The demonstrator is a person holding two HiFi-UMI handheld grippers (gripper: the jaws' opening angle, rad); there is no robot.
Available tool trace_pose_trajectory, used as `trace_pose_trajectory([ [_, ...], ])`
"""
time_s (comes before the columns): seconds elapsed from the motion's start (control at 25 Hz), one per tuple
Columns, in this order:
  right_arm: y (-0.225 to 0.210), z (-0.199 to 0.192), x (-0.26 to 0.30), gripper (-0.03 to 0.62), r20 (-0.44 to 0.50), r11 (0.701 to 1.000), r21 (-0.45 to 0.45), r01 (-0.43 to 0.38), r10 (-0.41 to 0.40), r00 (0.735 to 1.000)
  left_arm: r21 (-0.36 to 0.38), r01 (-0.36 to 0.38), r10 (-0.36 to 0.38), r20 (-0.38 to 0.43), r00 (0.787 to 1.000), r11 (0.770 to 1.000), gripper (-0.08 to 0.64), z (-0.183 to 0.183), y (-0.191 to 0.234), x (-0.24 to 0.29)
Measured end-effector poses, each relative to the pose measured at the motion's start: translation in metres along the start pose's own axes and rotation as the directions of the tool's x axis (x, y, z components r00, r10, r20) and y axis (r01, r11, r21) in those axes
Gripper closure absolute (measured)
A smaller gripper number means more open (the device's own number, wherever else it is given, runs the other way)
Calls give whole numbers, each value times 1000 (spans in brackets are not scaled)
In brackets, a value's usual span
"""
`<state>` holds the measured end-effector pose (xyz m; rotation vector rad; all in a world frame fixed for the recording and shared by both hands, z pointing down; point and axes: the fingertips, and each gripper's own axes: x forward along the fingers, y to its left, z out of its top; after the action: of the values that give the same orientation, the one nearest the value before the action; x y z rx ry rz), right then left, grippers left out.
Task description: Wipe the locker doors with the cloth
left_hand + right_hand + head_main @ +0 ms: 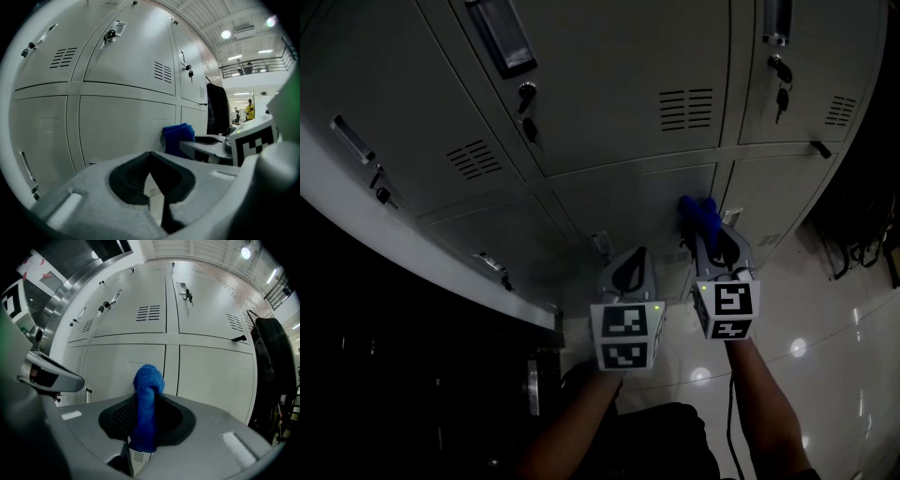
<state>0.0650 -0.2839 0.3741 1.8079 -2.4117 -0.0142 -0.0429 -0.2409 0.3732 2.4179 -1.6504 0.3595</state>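
cloth (146, 399) pinched in right tongs (140, 427) by lower locker door (112, 364) edge | left tongs (151, 164) closed, empty

Readable text: none.
Marker cubes on left gripper (626, 255) and right gripper (705, 230): black-and-white square patterns, no letters or digits.
Locker doors (619, 84): faint rectangle on one lower door, unreadable.

Pale glossy floor (839, 309) seen, lamp glare reflected on it. Grey locker bank (609, 56) set along wall. Ribbed ceiling (206, 13) lit by round lights (226, 34). Railed gallery (255, 66) seen beyond. Dark garment (269, 362) hung beside lockers.
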Motion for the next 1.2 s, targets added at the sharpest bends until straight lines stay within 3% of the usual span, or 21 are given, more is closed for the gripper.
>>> trace_pose_trajectory([
  [0.28, 16, 14, -7, 508, 31, 999, -6, -39, 39, 999, -26, -21, 23, 45, 999, 999, 557, 3, 6, -8],
  [0.52, 86, 31, -17, 508, 64, 988, 20, -156, 155, 986, -67, -117, 120, 33, 992, 991, 557, -11, 43, -35],
  [0.8, 166, 6, 0, 508, 42, 960, 34, -277, 276, 960, -60, -198, 199, 9, 980, 978, 557, -35, 92, -51],
  [1.2, 205, -34, 35, 508, 22, 938, 36, -345, 345, 938, -58, -236, 236, 3, 972, 970, 557, -67, 124, -42],
])
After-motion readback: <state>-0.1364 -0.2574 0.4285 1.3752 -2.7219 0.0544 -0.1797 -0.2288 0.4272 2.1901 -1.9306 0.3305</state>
